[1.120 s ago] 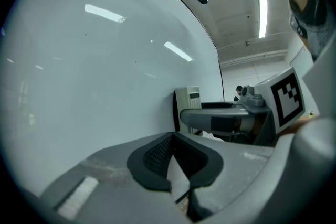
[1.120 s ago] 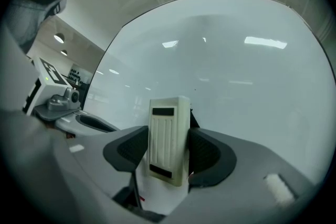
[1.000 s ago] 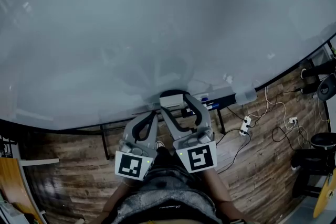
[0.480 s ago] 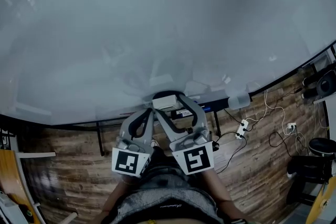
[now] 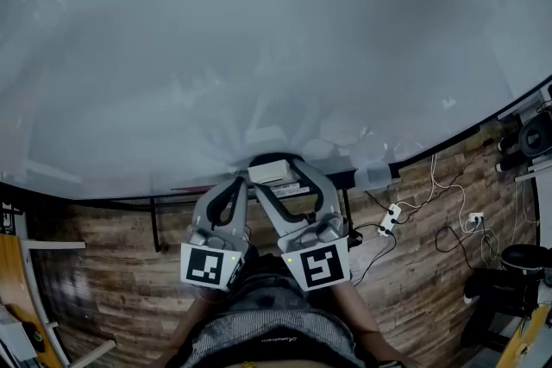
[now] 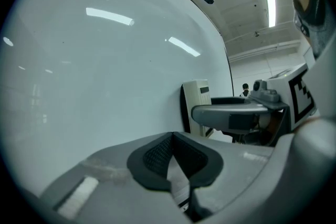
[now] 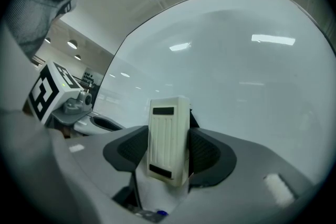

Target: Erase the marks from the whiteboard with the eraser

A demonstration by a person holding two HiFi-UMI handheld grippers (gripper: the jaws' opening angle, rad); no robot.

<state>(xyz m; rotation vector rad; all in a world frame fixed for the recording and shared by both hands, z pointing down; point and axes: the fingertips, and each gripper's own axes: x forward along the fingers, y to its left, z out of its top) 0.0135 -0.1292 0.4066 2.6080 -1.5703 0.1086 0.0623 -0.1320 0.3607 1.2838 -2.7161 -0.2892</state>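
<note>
- The right gripper (image 7: 168, 157) clamps the white eraser (image 7: 168, 134) upright between its pads, against the whiteboard (image 5: 259, 39) near its lower edge.
- Over the last second it has drifted slightly left along that edge.
- The left gripper (image 6: 173, 162), jaws together and empty, stays just beside it.

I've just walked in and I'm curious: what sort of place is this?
Probably an office or lab workroom: a big whiteboard, a wood-look floor with a power strip on it, and a ceiling light overhead.
</note>
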